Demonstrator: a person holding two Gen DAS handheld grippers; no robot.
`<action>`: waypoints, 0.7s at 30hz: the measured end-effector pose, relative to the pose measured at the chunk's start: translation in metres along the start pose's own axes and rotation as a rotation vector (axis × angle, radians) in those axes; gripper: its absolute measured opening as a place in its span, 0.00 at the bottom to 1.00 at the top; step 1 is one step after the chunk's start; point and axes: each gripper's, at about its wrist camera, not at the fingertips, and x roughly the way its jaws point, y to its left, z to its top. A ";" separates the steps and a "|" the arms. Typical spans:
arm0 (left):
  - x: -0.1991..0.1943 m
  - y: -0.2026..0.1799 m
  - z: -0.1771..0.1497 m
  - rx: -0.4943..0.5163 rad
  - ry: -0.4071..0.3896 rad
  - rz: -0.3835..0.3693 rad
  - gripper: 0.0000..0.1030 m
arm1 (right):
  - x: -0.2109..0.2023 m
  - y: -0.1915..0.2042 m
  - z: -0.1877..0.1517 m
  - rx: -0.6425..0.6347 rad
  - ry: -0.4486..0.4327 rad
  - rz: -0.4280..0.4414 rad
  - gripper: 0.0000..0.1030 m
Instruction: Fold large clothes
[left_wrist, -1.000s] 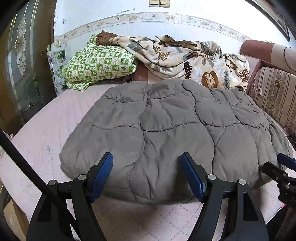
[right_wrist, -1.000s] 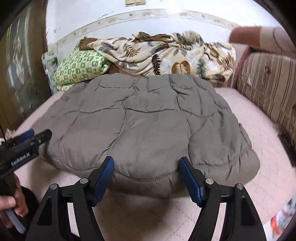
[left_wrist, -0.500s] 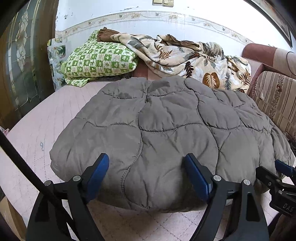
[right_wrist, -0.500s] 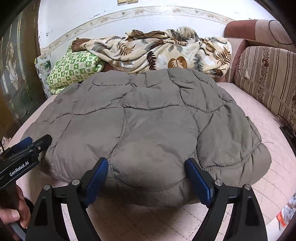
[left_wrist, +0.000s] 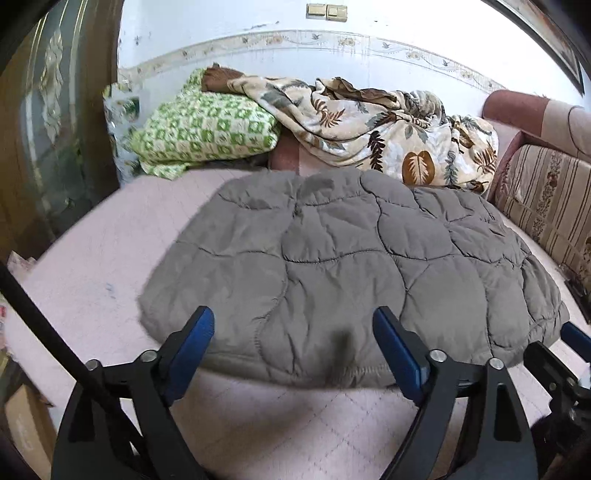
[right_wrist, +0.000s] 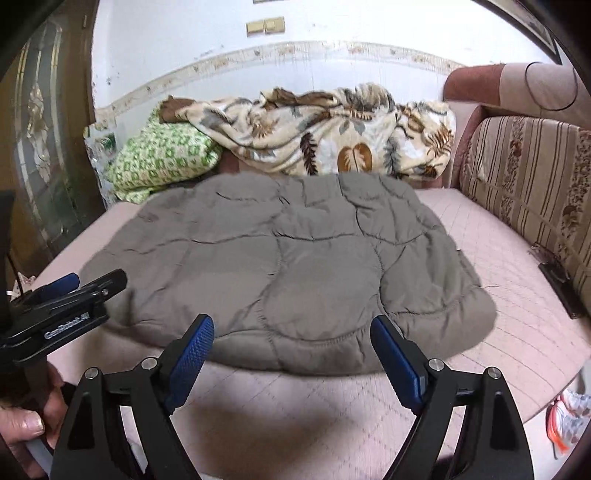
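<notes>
Left hand-held gripper (left_wrist: 293, 349) jaws opening, right hand-held gripper (right_wrist: 291, 349) wide apart, both empty above grey quilted coat (right_wrist: 288, 266)

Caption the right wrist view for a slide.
Open right gripper hovers before a folded grey quilted coat on a pink bed.

quilted jacket (left_wrist: 332, 266) grey | pillow (left_wrist: 207, 129) green-white check | blanket (left_wrist: 369, 122) cream — brown leaves | bed cover (left_wrist: 92, 258) seemingly pink

A lived-in home bedroom: a bed with a pink quilted cover (left_wrist: 110, 258), a green checked pillow (left_wrist: 207, 129), a crumpled leaf-print blanket (left_wrist: 376, 125), a striped upholstered sofa (right_wrist: 524, 166), and wall switches (right_wrist: 266, 26).
</notes>
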 end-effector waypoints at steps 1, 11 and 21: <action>-0.005 -0.001 0.000 0.008 -0.002 0.003 0.87 | -0.006 0.001 0.000 -0.001 -0.008 0.001 0.87; -0.048 -0.003 -0.004 0.041 -0.030 -0.061 0.92 | -0.034 0.005 0.010 0.028 -0.041 0.013 0.87; -0.043 -0.008 -0.005 0.089 0.034 0.029 0.92 | -0.040 0.006 0.010 0.025 -0.052 0.008 0.87</action>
